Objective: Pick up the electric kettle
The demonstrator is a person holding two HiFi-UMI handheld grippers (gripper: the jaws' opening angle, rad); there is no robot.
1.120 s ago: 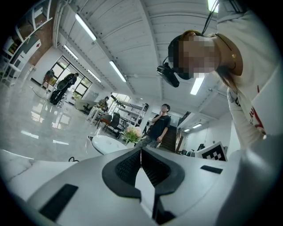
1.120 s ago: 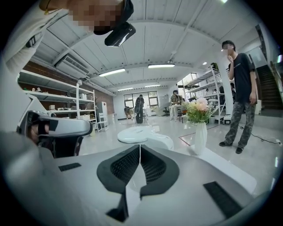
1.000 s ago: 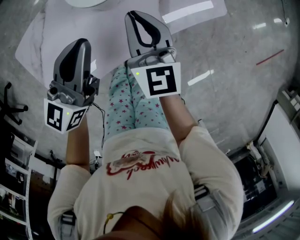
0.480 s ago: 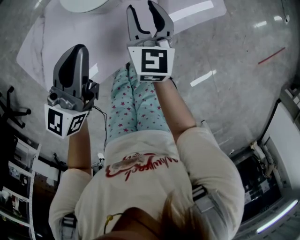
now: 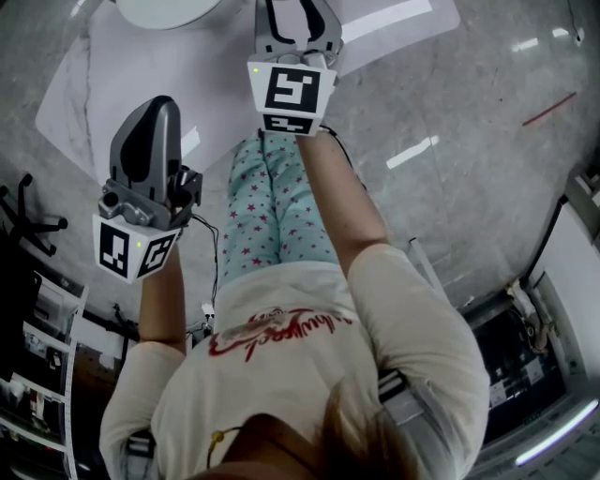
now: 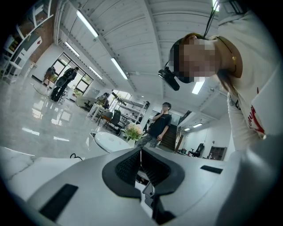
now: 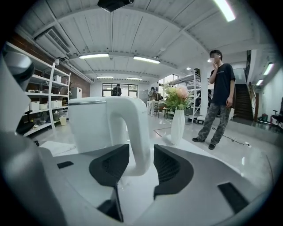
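The white electric kettle [image 7: 90, 126] stands on a white table in the right gripper view, its curved handle [image 7: 135, 132] towards me. My right gripper [image 7: 141, 152] is open, and the handle stands between its two dark pads without being pinched. In the head view the right gripper [image 5: 298, 9] reaches over the white table [image 5: 103, 66] at the top edge. A pale round shape [image 5: 164, 7] there may be the kettle's top. My left gripper [image 5: 155, 103] hangs lower left, shut and empty; in its own view the left gripper's [image 6: 141, 152] pads meet.
A white vase with flowers [image 7: 177, 126] stands on the table right of the kettle. A person in dark clothes [image 7: 219, 88] stands beyond it on the glossy floor. Shelves [image 7: 40, 101] line the left wall. Chairs and desks [image 6: 110, 119] show far off.
My right gripper has moved away from my body towards the table, and its jaws have gone from shut to open. The left gripper has stayed about where it was.
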